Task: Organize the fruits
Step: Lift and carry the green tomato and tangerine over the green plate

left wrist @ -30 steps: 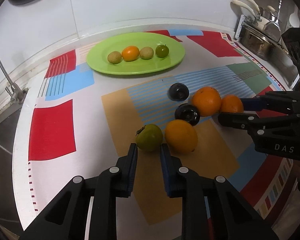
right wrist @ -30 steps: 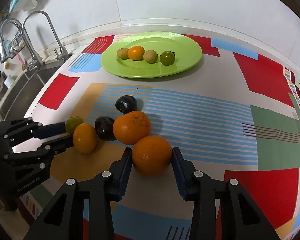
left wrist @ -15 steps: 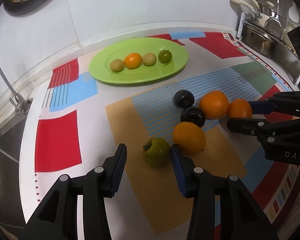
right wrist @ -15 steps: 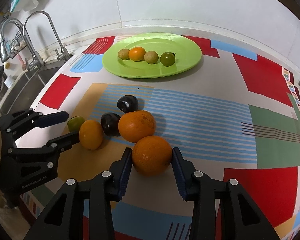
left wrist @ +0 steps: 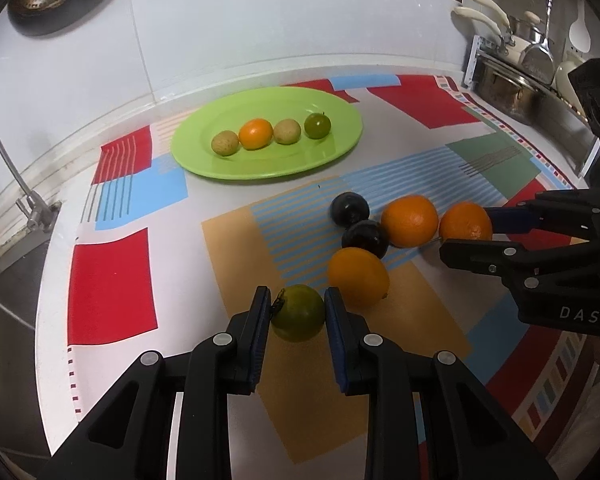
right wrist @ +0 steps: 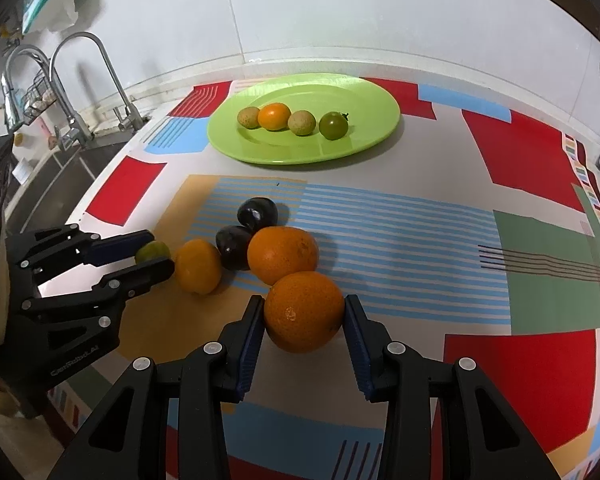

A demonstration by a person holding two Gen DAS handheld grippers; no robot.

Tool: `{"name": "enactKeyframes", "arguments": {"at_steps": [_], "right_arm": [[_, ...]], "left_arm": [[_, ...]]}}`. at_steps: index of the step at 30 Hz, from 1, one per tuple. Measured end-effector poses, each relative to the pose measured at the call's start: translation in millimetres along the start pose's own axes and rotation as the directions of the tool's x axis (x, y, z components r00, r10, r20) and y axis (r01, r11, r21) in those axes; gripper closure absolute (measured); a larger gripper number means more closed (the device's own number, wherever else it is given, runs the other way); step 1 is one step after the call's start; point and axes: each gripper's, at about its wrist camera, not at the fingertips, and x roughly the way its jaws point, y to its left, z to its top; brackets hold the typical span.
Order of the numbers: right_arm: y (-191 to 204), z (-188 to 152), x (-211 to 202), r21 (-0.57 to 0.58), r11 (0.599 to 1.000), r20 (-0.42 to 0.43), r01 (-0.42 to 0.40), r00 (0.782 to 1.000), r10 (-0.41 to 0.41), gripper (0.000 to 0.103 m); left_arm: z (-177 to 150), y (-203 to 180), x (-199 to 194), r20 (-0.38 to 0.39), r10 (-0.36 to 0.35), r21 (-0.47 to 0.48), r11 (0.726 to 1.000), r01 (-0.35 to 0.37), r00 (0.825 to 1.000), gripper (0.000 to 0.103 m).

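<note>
Currently four fruits point(left wrist: 270, 135) on green plate point(left wrist: 340, 148)

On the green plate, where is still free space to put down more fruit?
The green plate holds a row of four fruits across its middle left. Bare room: the right end beyond the green tomato, and the front strip. The left end is crowded.

Bright, even indoor light from overhead. Soft short shadows sit under the fruit, and faint glare sheens the green plate point(left wrist: 342, 146) at 12 o'clock. Both fisheye views bend straight lines outward, with dark vignetted corners. Focus stays sharp throughout.
</note>
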Motion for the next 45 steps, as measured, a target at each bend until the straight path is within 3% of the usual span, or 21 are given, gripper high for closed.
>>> {"name": "enactKeyframes", "arguments": {"at_steps": [16,26,35,45], "right_arm": [[6.4,19.6,-36.8,-0.01,0.999,0.125,-0.042,0.991,0.043,0.062],[2.9,45.4,-50.2,-0.009,0.998,0.23,-0.058,0.971,0.059,0.062],[-2.9,77.1,-52.5,-0.025,0.998,0.295,-0.055,0.954,0.06,0.062],[-6.3,110.1,-41.6,-0.05,0.997,0.325,-0.063,0.943,0.076,0.062]], "left_arm": [[30.8,2.6,-37.3,0.126,0.015,-0.035,0.999,-0.01,0.992,0.075],[62.3,8.3,-50.0,0.203,0.026,-0.043,0.999,-0.017,0.979,0.075],[94.9,17.3,-49.1,0.254,0.051,-0.035,0.998,-0.043,0.966,0.075],[122.1,31.4,-32.6,0.258,0.054,-0.038,0.998,-0.046,0.965,0.075]]}}
